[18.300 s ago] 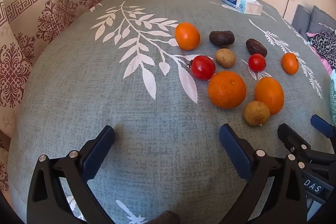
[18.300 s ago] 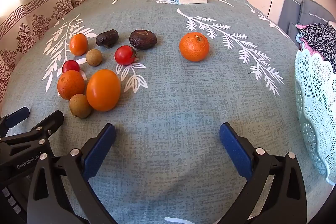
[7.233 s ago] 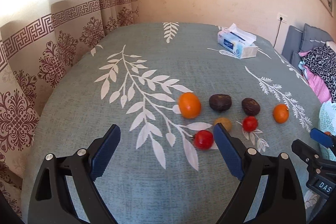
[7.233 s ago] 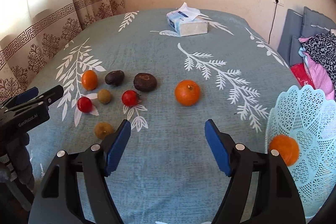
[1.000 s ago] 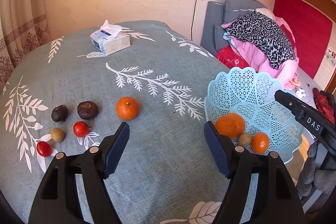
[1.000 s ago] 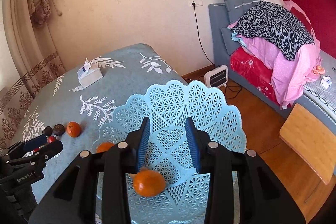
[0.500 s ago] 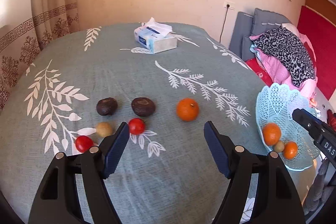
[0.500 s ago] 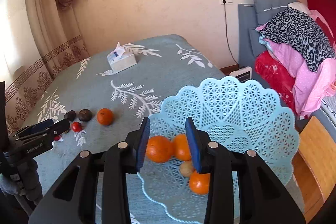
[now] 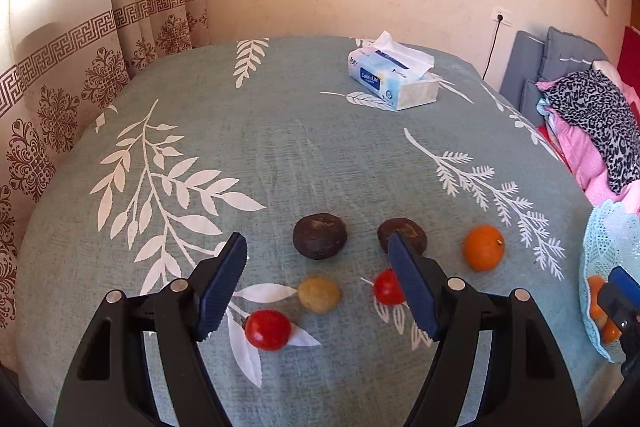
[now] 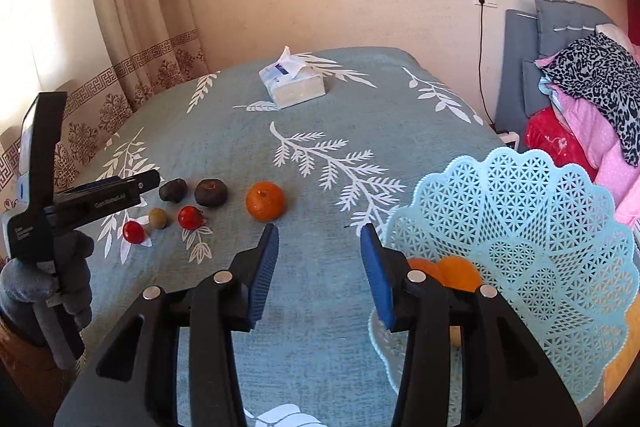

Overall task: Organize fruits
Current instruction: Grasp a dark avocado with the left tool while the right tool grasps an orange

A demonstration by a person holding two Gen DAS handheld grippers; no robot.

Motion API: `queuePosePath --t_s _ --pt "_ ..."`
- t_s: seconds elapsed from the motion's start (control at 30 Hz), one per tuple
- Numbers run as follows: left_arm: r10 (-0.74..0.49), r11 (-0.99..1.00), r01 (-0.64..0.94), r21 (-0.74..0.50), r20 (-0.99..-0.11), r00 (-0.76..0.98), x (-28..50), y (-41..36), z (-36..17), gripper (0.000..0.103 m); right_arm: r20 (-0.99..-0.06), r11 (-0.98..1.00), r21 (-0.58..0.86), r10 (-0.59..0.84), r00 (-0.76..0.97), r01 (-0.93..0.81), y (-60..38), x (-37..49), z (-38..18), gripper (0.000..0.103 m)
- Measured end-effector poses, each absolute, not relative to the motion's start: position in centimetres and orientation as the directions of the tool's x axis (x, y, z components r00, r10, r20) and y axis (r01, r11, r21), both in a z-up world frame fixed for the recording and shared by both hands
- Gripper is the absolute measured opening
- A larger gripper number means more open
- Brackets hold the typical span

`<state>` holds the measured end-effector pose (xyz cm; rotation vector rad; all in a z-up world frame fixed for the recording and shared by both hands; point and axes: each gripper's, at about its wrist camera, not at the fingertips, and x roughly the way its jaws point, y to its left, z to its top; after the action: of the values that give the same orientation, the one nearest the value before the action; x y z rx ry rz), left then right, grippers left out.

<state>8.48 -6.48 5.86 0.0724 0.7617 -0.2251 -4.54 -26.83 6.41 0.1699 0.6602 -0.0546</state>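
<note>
On the teal leaf-print tablecloth [image 9: 280, 163] lie two dark avocados [image 9: 319, 236] [image 9: 403, 234], a tan round fruit [image 9: 319, 294], two red tomatoes [image 9: 267, 329] [image 9: 387, 287] and an orange [image 9: 483, 247]. My left gripper [image 9: 318, 285] is open and empty, above the tan fruit. My right gripper [image 10: 318, 269] is open and empty, just left of the light-blue lattice basket [image 10: 532, 227], which holds several oranges [image 10: 460, 277]. The orange on the table [image 10: 265, 201] lies beyond the right gripper.
A tissue box [image 9: 394, 79] stands at the far side of the table. Curtains [image 9: 60, 59] hang on the left. A bed with pink and leopard-print bedding [image 9: 592, 131] is at the right. The basket rim [image 9: 600, 255] shows at the left view's right edge.
Both grippers have swung left from the basket towards the fruits on the cloth. My left gripper has come lower and closer to the tan fruit and tomatoes.
</note>
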Motion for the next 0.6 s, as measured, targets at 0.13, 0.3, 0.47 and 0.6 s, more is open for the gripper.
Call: queuePosePath --t_s 0.13,0.3,0.47,0.6 --pt "-0.157 0.976 0.219 -0.006 -0.716 0.68 10.5 -6.5 4.8 0.073 -0.625 0.988 0.135 0.025 0.78 0.076 -25.6 -3.7 6.2 0.044" --pt "-0.175 0.975 0.22 -0.041 -0.753 0.634 12.4 -6.5 3.7 0.069 -0.64 0.99 0.133 0.044 0.767 0.054 -24.6 -2.8 5.7 0.044" --pt "-0.202 0.972 0.223 -0.081 -0.776 0.598 13.8 -6.5 2.6 0.064 -0.665 0.986 0.164 0.085 0.742 0.034 -24.1 -1.6 5.1 0.044" --pt "-0.221 0.97 0.216 -0.116 -0.79 0.571 14.7 -6.2 1.6 0.057 -0.674 0.986 0.166 0.09 0.733 0.031 -23.7 -0.8 4.9 0.044"
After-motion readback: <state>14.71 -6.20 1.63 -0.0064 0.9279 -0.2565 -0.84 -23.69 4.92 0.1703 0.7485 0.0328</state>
